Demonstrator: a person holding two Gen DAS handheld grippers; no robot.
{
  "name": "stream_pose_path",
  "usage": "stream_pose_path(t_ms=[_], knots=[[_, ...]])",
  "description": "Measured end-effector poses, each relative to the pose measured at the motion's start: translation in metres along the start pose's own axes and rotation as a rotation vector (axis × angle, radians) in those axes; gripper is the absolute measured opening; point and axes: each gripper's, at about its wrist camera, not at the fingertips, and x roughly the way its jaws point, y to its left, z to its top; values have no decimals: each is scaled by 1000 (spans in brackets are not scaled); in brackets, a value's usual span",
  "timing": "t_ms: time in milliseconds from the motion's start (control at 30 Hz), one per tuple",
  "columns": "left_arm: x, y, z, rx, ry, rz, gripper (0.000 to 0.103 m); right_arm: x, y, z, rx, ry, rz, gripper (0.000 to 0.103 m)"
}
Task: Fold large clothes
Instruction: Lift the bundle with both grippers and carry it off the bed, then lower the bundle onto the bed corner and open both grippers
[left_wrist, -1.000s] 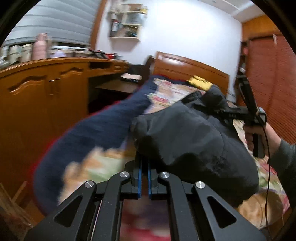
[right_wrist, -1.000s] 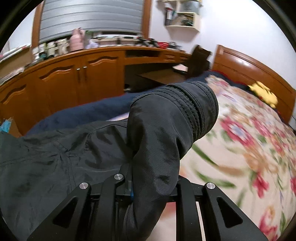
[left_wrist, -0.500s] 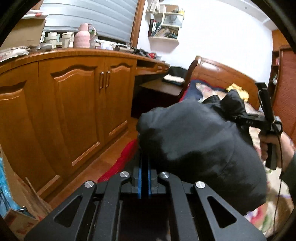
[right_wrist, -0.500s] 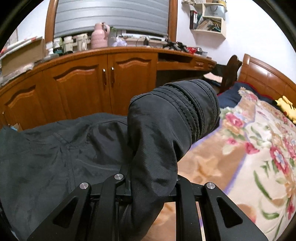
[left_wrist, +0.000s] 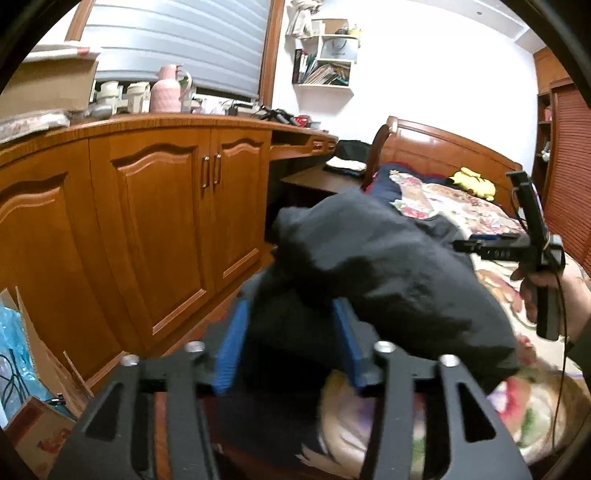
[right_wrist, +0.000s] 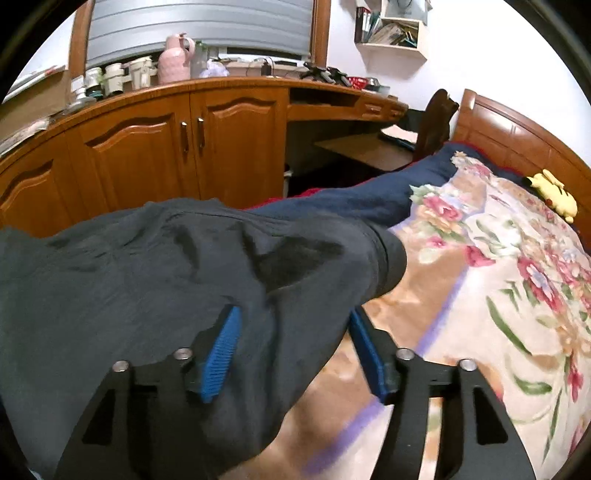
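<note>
— Both claws, how do they stand now?

— Left gripper (left_wrist: 291, 332) is opening; its blue pads (left_wrist: 231, 347) are apart, and the dark jacket (left_wrist: 388, 273) lies loose between them, no longer pinched. Right gripper (right_wrist: 295, 350) is opening too. Its blue pads (right_wrist: 219, 354) also stand apart, with the sleeve end (right_wrist: 384, 258) of the jacket between them, and I cannot see them press on it.

— Where is the jacket, relative to the bed?

— It lies across the near part of the bed (right_wrist: 498, 277), on the floral blanket (right_wrist: 517, 295), and one side reaches over the bed edge toward the wooden cabinet (left_wrist: 166, 221). A yellow plush toy (right_wrist: 554, 192) is far from it, at the headboard (right_wrist: 517, 129).

— And the person?

— Only a hand (left_wrist: 554, 295), over the bed on the jacket's right side, holding the handle of the right gripper.
</note>
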Motion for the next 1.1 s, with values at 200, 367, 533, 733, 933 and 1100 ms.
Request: stream_pose_path(t_ms=[200,367,533,733,933,1100], knots=[[-20,-9,15,5,-40,-21,97,-34,33,-19,-42,-58,170,65],[-31,-16,17,7,-48,-20,103,-34,61,-33,-53,-25,281,65],[-39,-20,15,-6,-43,-25,103,-12,69,-44,-63,3,269,65],[-54,-43,15,29,-39,-28,103,-35,68,-47,-32,-25,218,65],[-65,-90,9,55,-45,-71,103,-101,47,-79,-16,-70,139,65],[-69,-145,2,80,-40,-135,103,-164,17,-117,17,-90,65,66]])
